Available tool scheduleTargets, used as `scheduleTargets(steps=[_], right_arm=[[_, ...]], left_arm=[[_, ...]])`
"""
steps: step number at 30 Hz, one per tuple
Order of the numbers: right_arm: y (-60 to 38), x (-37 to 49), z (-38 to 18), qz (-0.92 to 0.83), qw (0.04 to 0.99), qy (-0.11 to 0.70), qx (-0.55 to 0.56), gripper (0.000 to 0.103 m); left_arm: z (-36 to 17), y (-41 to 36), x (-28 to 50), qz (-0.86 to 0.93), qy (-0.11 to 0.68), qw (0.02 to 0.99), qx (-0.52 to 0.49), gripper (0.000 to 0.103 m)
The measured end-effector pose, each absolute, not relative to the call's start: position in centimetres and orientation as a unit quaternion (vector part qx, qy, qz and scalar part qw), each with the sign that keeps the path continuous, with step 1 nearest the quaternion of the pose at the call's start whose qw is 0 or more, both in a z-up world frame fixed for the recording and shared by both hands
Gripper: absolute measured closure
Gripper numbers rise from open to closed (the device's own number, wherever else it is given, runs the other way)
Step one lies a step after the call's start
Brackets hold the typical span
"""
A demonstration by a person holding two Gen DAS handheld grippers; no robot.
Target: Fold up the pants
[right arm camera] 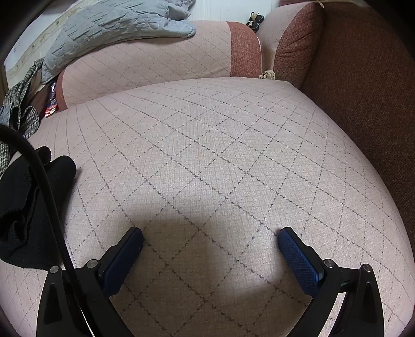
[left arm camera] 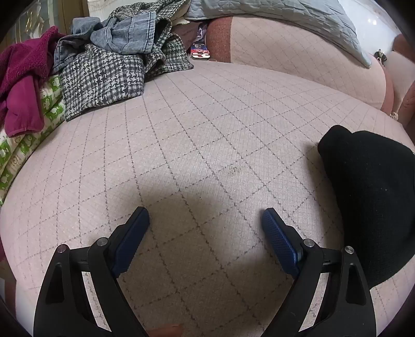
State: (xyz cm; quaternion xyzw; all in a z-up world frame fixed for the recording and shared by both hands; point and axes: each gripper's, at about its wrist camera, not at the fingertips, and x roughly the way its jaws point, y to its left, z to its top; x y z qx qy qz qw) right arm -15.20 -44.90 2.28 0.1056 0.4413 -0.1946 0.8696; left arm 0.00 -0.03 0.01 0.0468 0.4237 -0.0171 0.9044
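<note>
The black pants (left arm camera: 371, 191) lie bunched on the pink quilted sofa seat (left arm camera: 202, 145), at the right edge of the left wrist view. They also show in the right wrist view (right arm camera: 28, 207) at the left edge, crumpled, partly behind a black cable (right arm camera: 49, 191). My left gripper (left arm camera: 205, 220) is open and empty, low over bare seat, left of the pants. My right gripper (right arm camera: 210, 238) is open and empty over bare seat (right arm camera: 220, 155), right of the pants.
A heap of clothes lies at the back left: a houndstooth garment (left arm camera: 103, 77), denim (left arm camera: 124, 33), a magenta towel (left arm camera: 20, 77). A grey quilt (right arm camera: 109, 23) drapes the back cushion (right arm camera: 155, 57). The brown armrest (right arm camera: 363, 90) bounds the right side.
</note>
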Motion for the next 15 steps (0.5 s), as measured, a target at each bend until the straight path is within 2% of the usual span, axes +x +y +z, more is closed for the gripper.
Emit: scheduleTargets(steps=[15], right_arm=[[-44.99,-15.2,2.24,-0.194,0.869,0.442,0.106,0.0]], left_arm=[[0.55,-0.05,-0.07,-0.019,0.423,0.905,0.042,0.014]])
